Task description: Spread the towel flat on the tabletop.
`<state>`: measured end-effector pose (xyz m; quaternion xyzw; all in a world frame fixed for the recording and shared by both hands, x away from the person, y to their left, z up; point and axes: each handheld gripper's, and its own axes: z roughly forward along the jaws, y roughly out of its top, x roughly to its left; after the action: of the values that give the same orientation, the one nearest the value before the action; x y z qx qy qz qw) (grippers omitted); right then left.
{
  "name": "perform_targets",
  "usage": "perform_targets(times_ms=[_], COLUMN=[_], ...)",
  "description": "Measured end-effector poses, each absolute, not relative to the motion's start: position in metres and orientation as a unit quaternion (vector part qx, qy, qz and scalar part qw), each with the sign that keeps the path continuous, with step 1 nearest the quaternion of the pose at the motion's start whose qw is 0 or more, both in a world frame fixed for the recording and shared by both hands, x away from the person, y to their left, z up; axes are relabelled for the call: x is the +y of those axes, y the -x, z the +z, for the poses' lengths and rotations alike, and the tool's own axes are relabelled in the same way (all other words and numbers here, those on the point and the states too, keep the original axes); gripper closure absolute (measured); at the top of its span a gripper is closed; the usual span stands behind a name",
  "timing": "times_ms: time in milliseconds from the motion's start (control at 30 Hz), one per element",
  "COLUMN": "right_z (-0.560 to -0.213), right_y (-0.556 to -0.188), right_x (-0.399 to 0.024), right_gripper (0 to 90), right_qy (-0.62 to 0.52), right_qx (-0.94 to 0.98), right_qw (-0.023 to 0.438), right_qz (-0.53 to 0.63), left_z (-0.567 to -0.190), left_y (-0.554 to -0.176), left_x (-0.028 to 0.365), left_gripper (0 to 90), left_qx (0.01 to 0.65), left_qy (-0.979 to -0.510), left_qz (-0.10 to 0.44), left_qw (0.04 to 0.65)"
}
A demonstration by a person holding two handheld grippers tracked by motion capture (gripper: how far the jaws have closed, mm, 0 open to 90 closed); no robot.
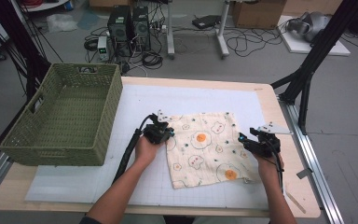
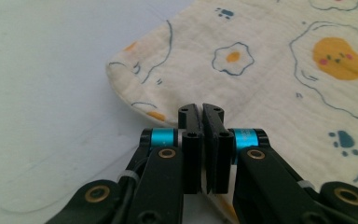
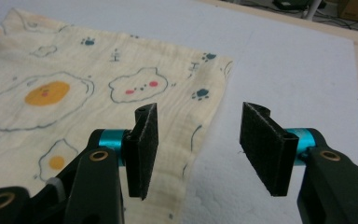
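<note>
White matting covers the tabletop (image 1: 135, 186), where an egg-print cloth (image 1: 209, 149) lies flat, unfolded. Left gripper (image 2: 202, 109) has pinched its left edge; right gripper (image 3: 198, 119) gapes astride the right edge, nothing gripped, so folding seems barely begun.

Overhead camera; gripper cameras share cloth (image 1: 205, 147)

Cream cloth (image 1: 205, 149), fried-egg print; green basket (image 1: 60, 116).

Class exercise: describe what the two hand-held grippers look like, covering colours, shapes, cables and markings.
Both the left gripper and the right gripper are black, with flat rectangular jaws, turquoise collars, brass-coloured rivets and thick black cables. Each has a grey three-cornered plate on top.
</note>
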<state>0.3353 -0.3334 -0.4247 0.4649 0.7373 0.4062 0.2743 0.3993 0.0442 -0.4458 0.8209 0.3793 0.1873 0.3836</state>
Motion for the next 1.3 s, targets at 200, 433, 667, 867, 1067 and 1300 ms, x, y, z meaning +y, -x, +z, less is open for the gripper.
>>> perform_targets(times_ms=[200, 433, 667, 867, 1067, 1300], right_z=[-0.429, -0.434, -0.442, -0.450, -0.447, -0.442], right_y=[-0.334, -0.337, -0.348, -0.359, -0.356, -0.345], right_x=[-0.326, -0.314, -0.295, -0.278, -0.288, -0.299], right_gripper=[46.8, 48.3, 54.3, 79.3, 86.3, 64.2], right_qy=[-0.457, -0.459, -0.448, -0.422, -0.448, -0.457], right_qx=[0.746, 0.746, 0.769, 0.802, 0.791, 0.775], right_qw=[0.265, 0.235, 0.214, 0.196, 0.255, 0.247], right_qz=[0.405, 0.422, 0.403, 0.375, 0.328, 0.360], left_z=[-0.443, -0.441, -0.439, -0.434, -0.434, -0.436], left_y=[-0.417, -0.433, -0.426, -0.411, -0.395, -0.374], left_x=[0.076, 0.100, 0.098, 0.097, 0.097, 0.092], left_gripper=[86.2, 85.4, 42.5, 40.9, 42.3, 44.5], left_qx=[0.424, 0.455, 0.463, 0.445, 0.427, 0.403], left_qy=[-0.794, -0.768, -0.753, -0.760, -0.767, -0.785], left_qz=[0.211, 0.214, 0.190, 0.180, 0.182, 0.176], left_qw=[0.382, 0.397, 0.428, 0.438, 0.442, 0.436])
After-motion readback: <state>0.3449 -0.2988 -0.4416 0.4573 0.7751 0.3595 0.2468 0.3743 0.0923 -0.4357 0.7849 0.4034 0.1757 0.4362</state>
